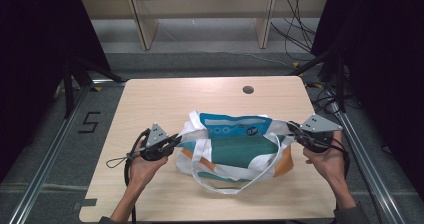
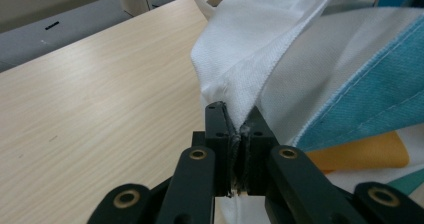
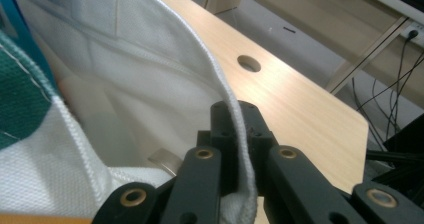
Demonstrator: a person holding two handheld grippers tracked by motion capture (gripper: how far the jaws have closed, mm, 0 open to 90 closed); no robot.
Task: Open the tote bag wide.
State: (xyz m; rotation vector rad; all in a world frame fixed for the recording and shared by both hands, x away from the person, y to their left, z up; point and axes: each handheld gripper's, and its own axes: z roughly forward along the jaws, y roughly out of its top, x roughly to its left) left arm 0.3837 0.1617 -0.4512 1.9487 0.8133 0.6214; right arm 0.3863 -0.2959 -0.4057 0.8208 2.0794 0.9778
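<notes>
A cloth tote bag (image 1: 235, 146) in white, teal, blue and orange lies on the wooden table (image 1: 150, 99), stretched between my two grippers. My left gripper (image 1: 176, 141) is shut on the bag's white left edge (image 2: 235, 69), the fabric pinched between its pads. At the other side my right gripper (image 1: 292, 130) is shut on the bag's white right rim (image 3: 220, 91), which runs down between its jaws. The bag's white straps (image 1: 235, 184) loop loosely over its front onto the table.
A round cable hole (image 1: 248, 89) sits near the table's far edge. Metal rails (image 1: 50, 149) run along both sides of the table. Wooden shelf legs (image 1: 145, 24) and loose cables (image 1: 300, 29) stand on the floor behind.
</notes>
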